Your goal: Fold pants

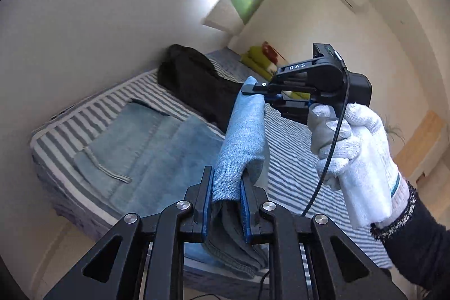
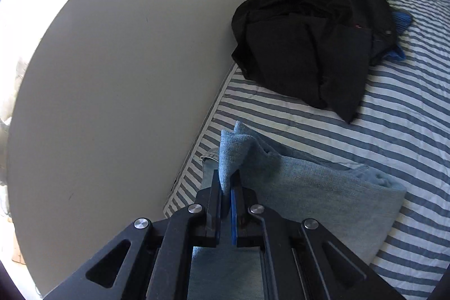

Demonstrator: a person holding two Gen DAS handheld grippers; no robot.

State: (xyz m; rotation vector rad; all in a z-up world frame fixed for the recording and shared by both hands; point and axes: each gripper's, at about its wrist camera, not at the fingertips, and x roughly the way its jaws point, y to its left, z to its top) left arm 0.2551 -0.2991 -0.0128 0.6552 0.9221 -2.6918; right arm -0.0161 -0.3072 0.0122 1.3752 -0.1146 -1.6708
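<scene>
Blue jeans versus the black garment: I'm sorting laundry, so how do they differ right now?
The blue jeans are light denim, spread flat, one end lifted by the left gripper and right gripper. The black garment is dark, crumpled and untouched. Both lie on the striped bed.

Striped bed (image 2: 393, 131) against white wall (image 2: 112, 75)

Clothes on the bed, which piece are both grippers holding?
The light blue jeans, pinched by the left gripper and right gripper; the black garment lies untouched.
</scene>
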